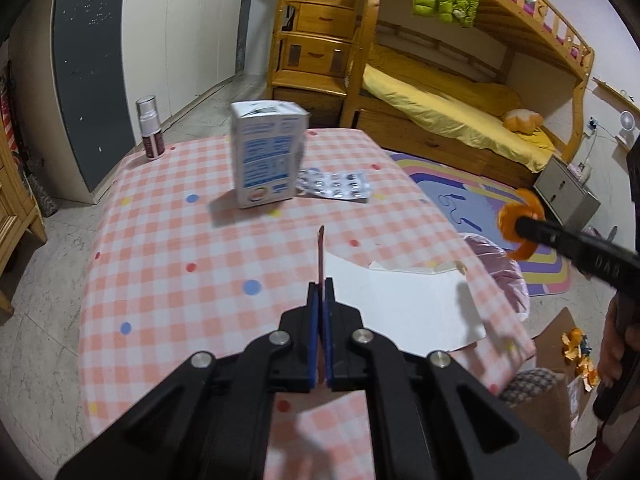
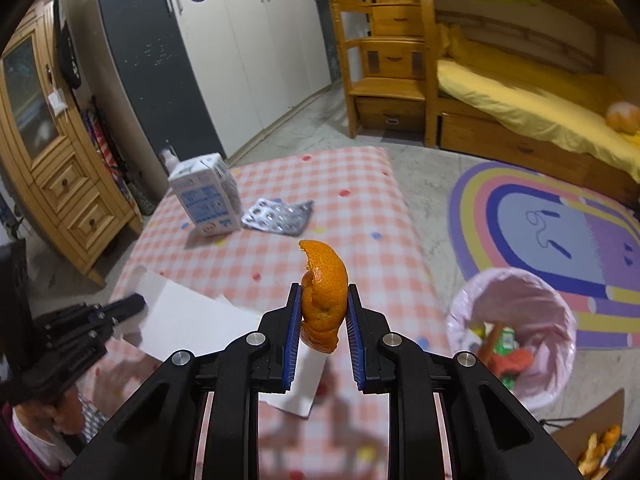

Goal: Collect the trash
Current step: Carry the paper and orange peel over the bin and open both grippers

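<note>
A curled orange peel (image 2: 325, 292) is pinched between the blue pads of my right gripper (image 2: 323, 294), held in the air above the checked table (image 2: 360, 216). From the left wrist view, that gripper (image 1: 525, 225) and the peel (image 1: 516, 216) hang beyond the table's right edge. My left gripper (image 1: 320, 286) is shut on a thin reddish strip (image 1: 320, 248) seen edge-on, right at the left edge of a white sheet (image 1: 408, 308). I cannot tell if the strip belongs to the sheet. Behind it stand a white-and-blue carton (image 1: 268, 152) and silver blister packs (image 1: 336, 186).
A bin with a pink liner (image 2: 516, 300), holding scraps, stands on the floor right of the table. More peels lie on cardboard (image 1: 556, 344) near a person's hand (image 1: 616, 344). A spray bottle (image 1: 150, 128) stands at the table's far left corner. A rug and a bunk bed lie beyond.
</note>
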### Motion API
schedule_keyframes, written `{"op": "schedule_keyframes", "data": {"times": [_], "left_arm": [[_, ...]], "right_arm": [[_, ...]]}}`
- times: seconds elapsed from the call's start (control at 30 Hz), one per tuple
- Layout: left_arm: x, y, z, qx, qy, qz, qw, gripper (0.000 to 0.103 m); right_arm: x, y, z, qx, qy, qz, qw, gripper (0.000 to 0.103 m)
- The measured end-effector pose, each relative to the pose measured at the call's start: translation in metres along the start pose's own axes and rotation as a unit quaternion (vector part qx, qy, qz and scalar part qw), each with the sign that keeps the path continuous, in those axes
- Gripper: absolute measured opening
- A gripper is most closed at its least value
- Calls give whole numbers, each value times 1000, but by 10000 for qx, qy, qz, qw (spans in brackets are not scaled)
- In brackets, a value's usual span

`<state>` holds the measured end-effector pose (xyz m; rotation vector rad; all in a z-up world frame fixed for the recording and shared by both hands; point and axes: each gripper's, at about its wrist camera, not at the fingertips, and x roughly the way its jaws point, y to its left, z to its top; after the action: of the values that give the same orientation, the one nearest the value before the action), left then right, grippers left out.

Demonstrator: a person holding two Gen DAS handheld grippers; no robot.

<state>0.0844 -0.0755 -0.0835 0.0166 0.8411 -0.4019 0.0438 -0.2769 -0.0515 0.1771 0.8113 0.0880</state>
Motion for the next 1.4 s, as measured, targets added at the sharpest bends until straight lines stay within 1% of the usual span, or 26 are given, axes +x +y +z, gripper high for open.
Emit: {"op": "schedule_keyframes", "data": {"times": [0.13,0.27,0.47,0.63,0.83,1.07,1.17,1.23,1.3,1.33,1.37,1.4], "left_arm": [[-9,-33,2,175,-162,-35,9997,0],[-7,-67,10,341,-275,-119,9990,0],[9,-126,26,667,-322,-355,9966,0],[30,-170,38,909,-285,-533,9940,0],[82,-229,51,1190,-91,-681,9905,0],[144,-269,69,1344,131,-708,9883,0],[163,-279,74,1355,259,-799,9872,0],[176,-284,76,1354,375,-897,9860,4],[183,-284,79,1330,423,-941,9857,19],[185,-283,80,1309,437,-932,9860,41],[186,-281,81,1275,415,-923,9867,47],[184,-276,82,1239,363,-908,9875,47]], "right_arm": [[-20,-29,-18,302,-89,-142,9994,22],[-37,-61,-28,598,-177,-295,9976,22],[-51,-114,-45,1030,-249,-559,9928,22],[-51,-162,-56,1353,-263,-939,9860,22],[-28,-215,-61,1700,-99,-1151,9787,22],[14,-252,-55,2045,89,-1089,9728,23],[26,-262,-53,2133,142,-1056,9712,25],[36,-268,-53,2203,172,-1059,9695,26],[44,-273,-52,2276,217,-1028,9681,30],[48,-275,-53,2325,258,-1010,9670,36],[51,-277,-54,2373,278,-1007,9658,43],[51,-278,-53,2395,282,-1037,9649,44]]}}
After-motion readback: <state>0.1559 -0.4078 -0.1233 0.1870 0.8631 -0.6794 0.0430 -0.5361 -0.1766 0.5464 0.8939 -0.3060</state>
